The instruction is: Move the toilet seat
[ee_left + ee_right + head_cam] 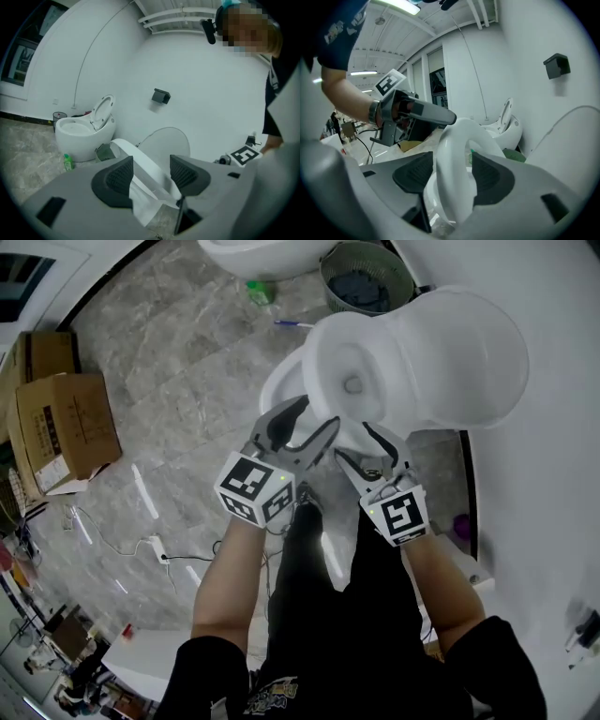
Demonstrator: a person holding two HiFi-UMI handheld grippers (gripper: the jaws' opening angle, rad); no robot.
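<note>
The white plastic toilet seat ring [125, 147] runs between the left gripper's [151, 165] pads, which seem to clamp it while standing fairly wide. The right gripper [452, 161] is closed on the same ring's thicker rim, which fills its gap. Beyond both jaws the raised white oval lid [164, 145] leans at the wall, and below them sits the white ceramic bowl [279, 382]. The seat looks mid-lift, tilted off the bowl. Next, I judge, it should swing on towards the lid with both grips kept even.
</note>
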